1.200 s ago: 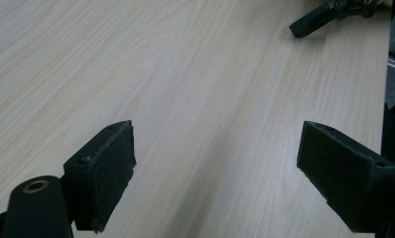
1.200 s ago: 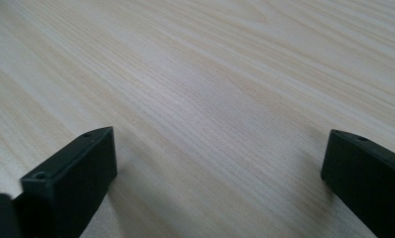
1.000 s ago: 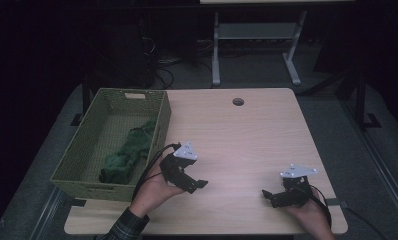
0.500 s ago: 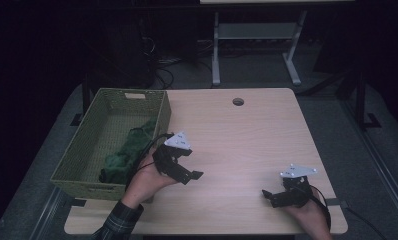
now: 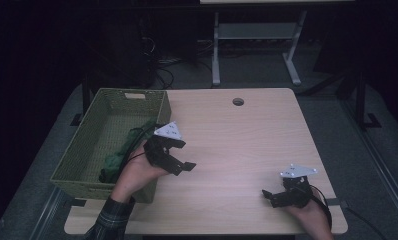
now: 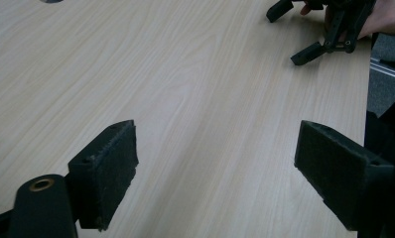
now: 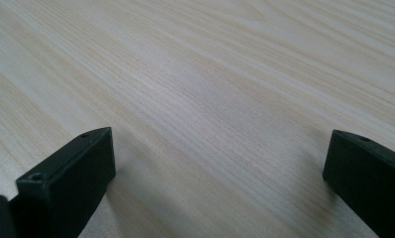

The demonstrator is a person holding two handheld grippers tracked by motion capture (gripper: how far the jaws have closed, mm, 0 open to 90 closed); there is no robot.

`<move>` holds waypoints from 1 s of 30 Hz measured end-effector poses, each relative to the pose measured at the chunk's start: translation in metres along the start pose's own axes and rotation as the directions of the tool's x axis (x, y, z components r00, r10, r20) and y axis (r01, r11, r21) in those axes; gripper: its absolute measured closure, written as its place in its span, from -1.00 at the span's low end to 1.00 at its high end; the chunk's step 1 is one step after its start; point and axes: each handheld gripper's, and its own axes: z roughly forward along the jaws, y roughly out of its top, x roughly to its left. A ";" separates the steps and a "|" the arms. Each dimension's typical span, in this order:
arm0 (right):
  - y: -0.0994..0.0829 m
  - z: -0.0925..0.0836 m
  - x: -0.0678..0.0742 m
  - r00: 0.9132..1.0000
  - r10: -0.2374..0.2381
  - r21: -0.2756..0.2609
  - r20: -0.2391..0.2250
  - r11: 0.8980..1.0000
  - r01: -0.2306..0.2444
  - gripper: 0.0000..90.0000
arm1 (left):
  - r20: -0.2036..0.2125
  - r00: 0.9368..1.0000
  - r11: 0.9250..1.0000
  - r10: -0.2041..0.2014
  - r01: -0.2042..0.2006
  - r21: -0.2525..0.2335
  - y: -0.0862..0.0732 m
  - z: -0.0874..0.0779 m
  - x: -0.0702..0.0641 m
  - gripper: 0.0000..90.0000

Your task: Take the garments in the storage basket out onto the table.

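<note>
Just beside the woven basket (image 5: 77, 165) holding green cloth (image 5: 122, 150), the left hand-held gripper (image 5: 179, 162) hovers, jaws wide and empty. Near right on the worktop (image 5: 237, 145), the right hand-held gripper (image 5: 271, 196) also gapes wide.

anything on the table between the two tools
No, bare wood between the left tool and the right tool; the high view and the left gripper view both show it.
</note>
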 end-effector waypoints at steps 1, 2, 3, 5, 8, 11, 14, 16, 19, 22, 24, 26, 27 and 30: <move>0.000 0.000 0.000 1.000 0.000 0.001 0.000 1.000 0.000 -1.00 | -0.010 1.000 1.000 -0.008 0.008 -0.013 -0.002 -0.006 0.002 -0.63; 0.000 0.000 0.000 1.000 0.000 0.001 0.000 1.000 0.000 -1.00 | -0.010 1.000 1.000 -0.008 0.008 -0.013 -0.002 -0.006 0.002 -0.63; 0.000 0.000 0.000 1.000 -0.001 0.002 0.000 1.000 0.001 -1.00 | -0.019 1.000 1.000 -0.011 0.011 -0.018 -0.005 -0.011 0.005 -0.60; 0.000 0.000 0.000 1.000 -0.001 0.002 0.000 1.000 0.001 -1.00 | -0.028 0.999 1.000 -0.017 0.017 -0.017 -0.006 -0.014 0.007 -0.58; 0.000 0.000 0.000 1.000 0.000 0.000 0.000 1.000 0.000 -1.00 | -0.075 0.997 0.999 -0.036 0.035 -0.016 -0.010 -0.022 0.013 -0.57; 0.000 0.000 0.000 1.000 -0.001 0.001 0.000 1.000 0.001 -1.00 | -0.096 0.994 0.999 -0.052 0.050 -0.021 -0.016 -0.032 0.021 -0.53; 0.000 0.000 0.000 1.000 0.000 0.000 0.000 1.000 0.000 -1.00 | -0.110 0.992 0.997 -0.069 0.066 -0.028 -0.020 -0.037 0.024 -0.49; 0.000 0.000 0.000 1.000 0.000 0.000 0.000 1.000 0.000 -1.00 | -0.125 0.989 0.996 -0.083 0.080 -0.036 -0.023 -0.041 0.028 -0.48; 0.000 0.000 0.000 1.000 0.000 0.000 0.000 1.000 0.000 -1.00 | -0.153 0.984 0.995 -0.092 0.086 -0.045 -0.028 -0.049 0.032 -0.39; 0.000 0.000 0.000 1.000 0.000 0.000 0.000 1.000 0.000 -1.00 | -0.178 0.979 0.995 -0.098 0.091 -0.045 -0.033 -0.057 0.037 -0.32; 0.000 0.000 0.000 1.000 0.000 0.000 0.000 1.000 0.000 -1.00 | -0.206 0.972 0.994 -0.109 0.102 -0.046 -0.039 -0.064 0.042 -0.25; 0.000 0.000 0.000 1.000 0.001 0.000 0.000 1.000 -0.001 -1.00 | -0.214 0.970 0.993 -0.115 0.108 -0.047 -0.041 -0.066 0.043 -0.22; 0.000 0.000 0.000 1.000 0.001 0.000 0.000 1.000 -0.001 -1.00 | -0.225 0.967 0.993 -0.118 0.111 -0.043 -0.043 -0.068 0.045 -0.18; 0.000 0.000 0.000 1.000 0.001 0.000 0.000 1.000 -0.001 -1.00 | -0.252 0.960 0.992 -0.124 0.120 -0.032 -0.049 -0.072 0.050 -0.14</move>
